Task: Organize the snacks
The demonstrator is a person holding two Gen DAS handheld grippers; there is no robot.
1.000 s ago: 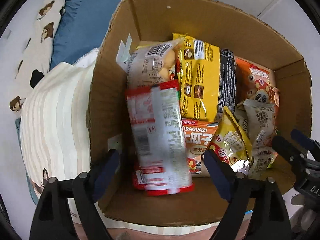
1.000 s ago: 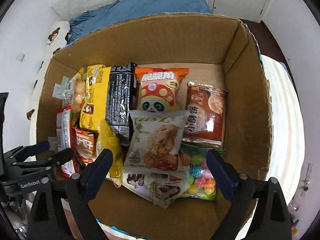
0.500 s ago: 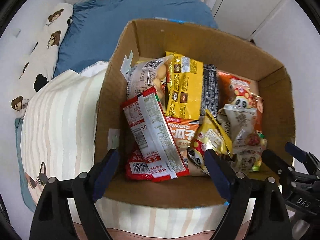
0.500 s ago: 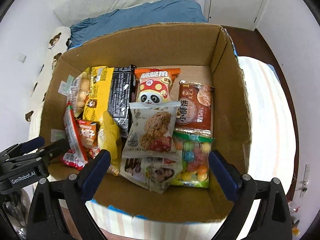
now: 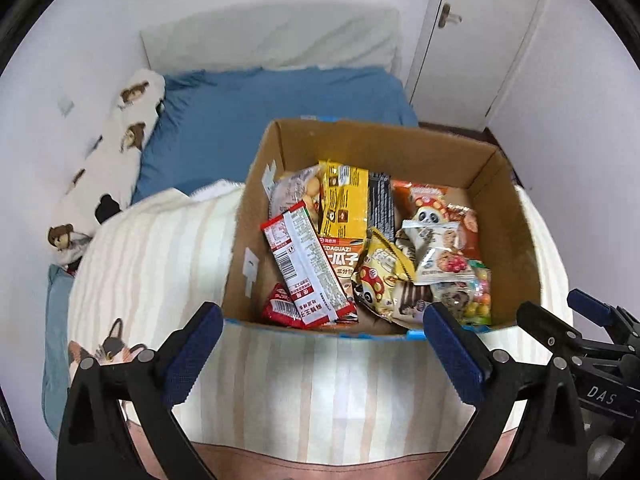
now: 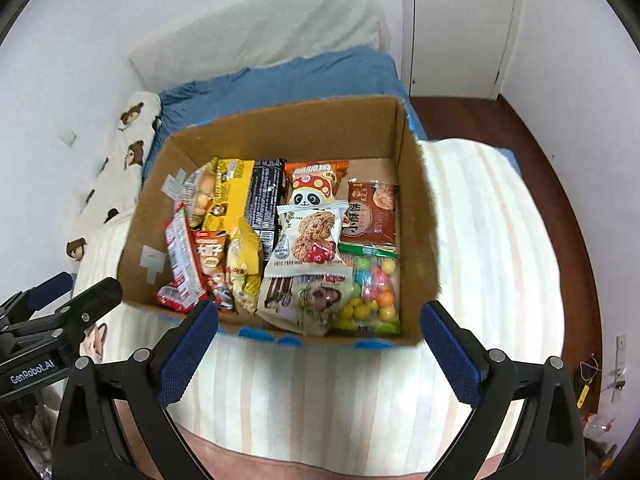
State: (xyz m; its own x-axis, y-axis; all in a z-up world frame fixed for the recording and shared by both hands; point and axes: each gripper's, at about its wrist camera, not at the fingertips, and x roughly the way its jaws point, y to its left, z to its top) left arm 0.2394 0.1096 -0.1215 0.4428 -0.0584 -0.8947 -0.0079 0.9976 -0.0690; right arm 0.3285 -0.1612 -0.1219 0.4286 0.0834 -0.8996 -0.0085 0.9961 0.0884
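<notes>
- Bed (image 6: 480, 240) w/ striped cream blanket carries everything; blue sheet (image 5: 260, 120) and bear-print pillow (image 5: 116, 152) lie behind, near the wall.
- Cardboard box (image 6: 416, 216) sits on the blanket, top open, all snacks inside it, none seen outside.
- Box contents, left to right: red-white packet (image 5: 308, 268) leaning diagonally on the others, yellow bag (image 6: 230, 196), black pack (image 6: 264, 200), panda bag (image 6: 314, 188), oat cookie pack (image 6: 312, 240), brown pastry pack (image 6: 372, 212), candy bag (image 6: 372, 292) at the near right corner.
- Left gripper (image 5: 320, 354): jaws opening, nothing between them, over the blanket just in front of the box.
- Right gripper (image 6: 320, 354): jaws opening, wide apart, also empty, same side of the box.
- Risk 1: the red-white packet only leans, so a nudge on the soft bed could slide it flat across its neighbours.
- Risk 2: packs overlap near the front wall; grabbing 1 may drag 2 out.
- Risk 3: the mattress gives, so pressing on the box rim may tip it.
</notes>
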